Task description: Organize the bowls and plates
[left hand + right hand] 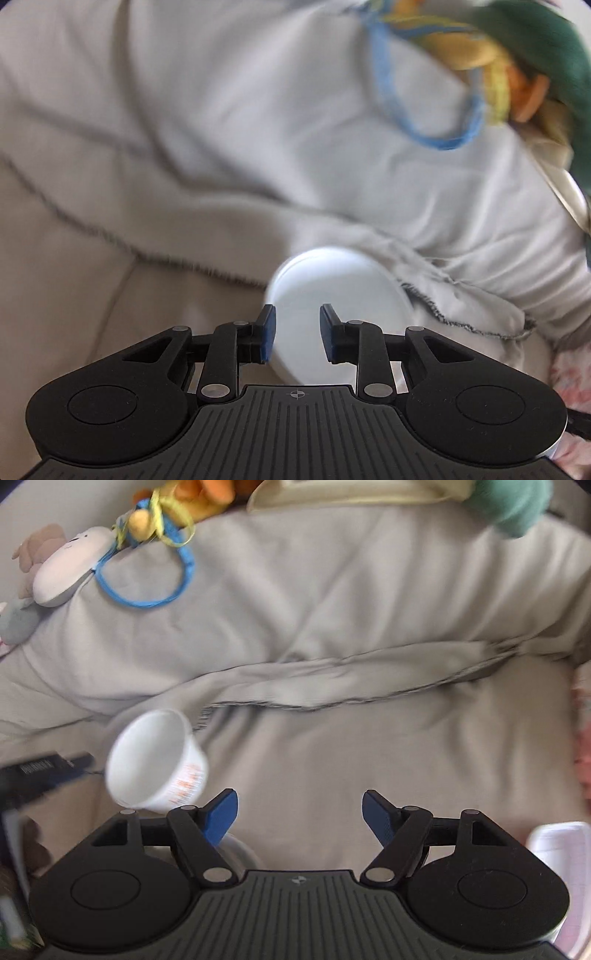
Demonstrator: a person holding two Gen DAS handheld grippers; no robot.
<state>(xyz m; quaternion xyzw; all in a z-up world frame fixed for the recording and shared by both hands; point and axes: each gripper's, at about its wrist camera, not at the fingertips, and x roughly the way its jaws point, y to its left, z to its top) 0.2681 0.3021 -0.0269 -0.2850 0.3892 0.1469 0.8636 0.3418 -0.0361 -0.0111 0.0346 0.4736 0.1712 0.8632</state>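
Setting: a bed covered by a rumpled grey blanket (332,602), taken here as the landmark; soft toys (66,568) and a blue cord loop (147,598) lie at its far edge.
Left gripper (297,334): jaws partly apart, a white bowl (340,291) between the pads; the view is blurred, and whether the pads press its wall cannot be told.
Right gripper (300,818): jaws wide apart, nothing between them, over bare blanket.
White bowl, right view (157,760): tilted, printed in orange on its side, over the near left part of the blanket, beside a dark object (44,771) that is probably the other gripper.
Second white rim (240,849): partly hidden under the right gripper's left finger; kind uncertain.
Progress: judged early to middle; no finished stack of plates and bowls shows, and this bowl is not yet nested.
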